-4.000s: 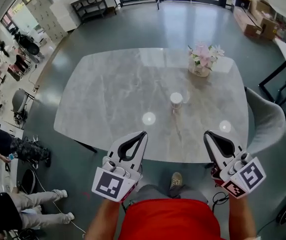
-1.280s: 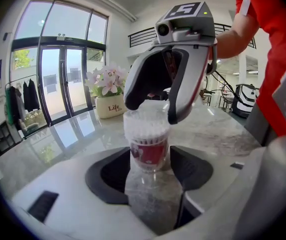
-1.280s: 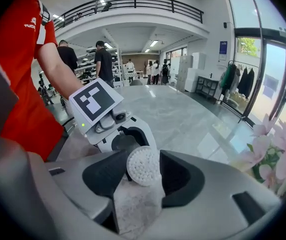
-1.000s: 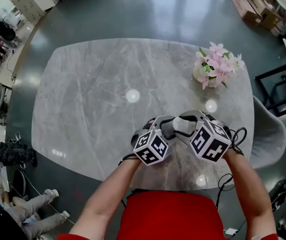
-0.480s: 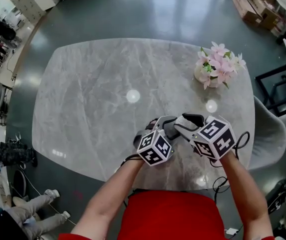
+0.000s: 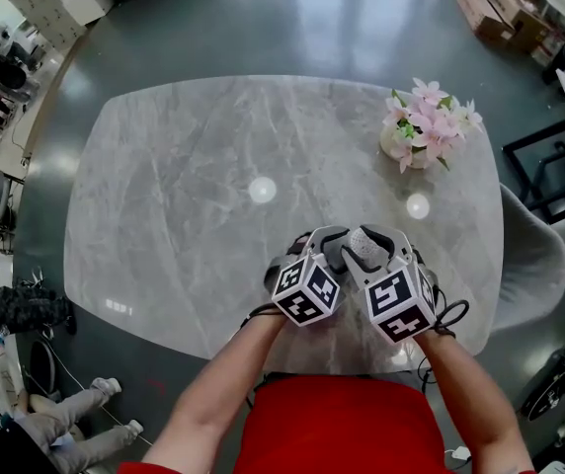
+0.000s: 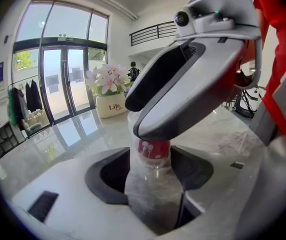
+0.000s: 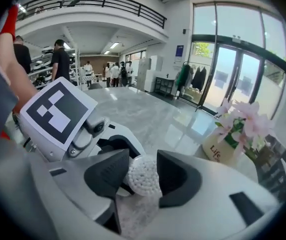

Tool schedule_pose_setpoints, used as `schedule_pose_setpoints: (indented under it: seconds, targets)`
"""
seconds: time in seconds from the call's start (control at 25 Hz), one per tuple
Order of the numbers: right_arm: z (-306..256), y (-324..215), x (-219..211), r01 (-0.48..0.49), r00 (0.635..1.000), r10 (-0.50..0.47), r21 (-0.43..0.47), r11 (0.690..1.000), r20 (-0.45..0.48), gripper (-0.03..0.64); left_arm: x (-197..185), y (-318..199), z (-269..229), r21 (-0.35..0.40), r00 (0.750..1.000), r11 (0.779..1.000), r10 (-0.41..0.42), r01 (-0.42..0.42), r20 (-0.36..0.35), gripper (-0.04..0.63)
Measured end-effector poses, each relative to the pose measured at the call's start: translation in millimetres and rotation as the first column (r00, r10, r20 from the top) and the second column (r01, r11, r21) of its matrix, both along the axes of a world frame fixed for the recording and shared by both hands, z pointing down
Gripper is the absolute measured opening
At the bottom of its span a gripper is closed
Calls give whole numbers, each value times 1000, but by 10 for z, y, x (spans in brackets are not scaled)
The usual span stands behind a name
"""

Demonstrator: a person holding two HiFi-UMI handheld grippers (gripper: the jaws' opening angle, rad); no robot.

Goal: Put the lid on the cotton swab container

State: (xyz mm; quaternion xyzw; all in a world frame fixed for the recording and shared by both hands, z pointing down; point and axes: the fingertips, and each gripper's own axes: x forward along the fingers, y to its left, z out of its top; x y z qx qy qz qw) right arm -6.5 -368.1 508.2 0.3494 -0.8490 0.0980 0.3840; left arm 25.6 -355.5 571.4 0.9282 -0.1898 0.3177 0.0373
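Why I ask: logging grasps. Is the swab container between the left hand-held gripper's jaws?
Yes, the left gripper view shows the red-labelled container standing between the two dark jaws of the left hand-held gripper.

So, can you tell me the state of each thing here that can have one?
cotton swab container: upright on the table, swab tips showing at its top.
lid: cannot be made out; if clear, it does not show.
left gripper: shut on the container's body.
right gripper: shut on the container's top.
flower pot: upright, apart from both grippers.
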Motion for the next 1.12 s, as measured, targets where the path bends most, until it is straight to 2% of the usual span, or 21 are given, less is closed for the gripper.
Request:
schedule_pose_setpoints:
  seconds: [0.12, 0.2, 0.36, 0.4, 0.6, 0.76, 0.88, 0.96, 1.04, 1.12]
  targets:
    - [3, -28, 17, -97, 995, 96, 46, 994, 21, 166, 2, -1, 4, 2, 1000, 1000, 2, -2, 5, 275]
    - [6, -33, 13, -122, 993, 121, 90, 988, 12, 170, -9, 4, -1, 4, 1000, 1000, 0, 0, 10, 273]
    - [20, -29, 14, -88, 995, 95, 172, 981, -31, 188, -49, 20, -33, 12, 1000, 1000, -7, 6, 23, 273]
    - [13, -19, 10, -75, 996, 82, 179, 981, -31, 221, -62, 24, -46, 16, 1000, 1000, -9, 8, 24, 273]
    - [-174, 32, 6, -84, 994, 68, 183, 979, 90, 224, -118, 56, -134, 31, 1000, 999, -20, 20, 13, 273]
    - [-417, 150, 79, -120, 965, 79, 154, 981, 249, 221, -226, 138, -259, 37, 999, 998, -42, 43, -10, 273]
    - [-781, 293, 194, -133, 903, 60, 142, 981, 425, 214, -376, 225, -566, 56, 990, 993, -98, 104, -96, 273]
    - [-1057, 404, 312, -143, 855, 38, 165, 976, 517, 158, -499, 292, -921, 76, 968, 983, -148, 166, -202, 237]
    - [-1302, 527, 458, -171, 825, 26, 204, 964, 565, 148, -626, 385, -1352, 69, 920, 968, -207, 243, -333, 178]
    - [-1517, 656, 595, -212, 807, 30, 242, 947, 590, 120, -750, 504, -1774, 43, 855, 949, -260, 311, -449, 123]
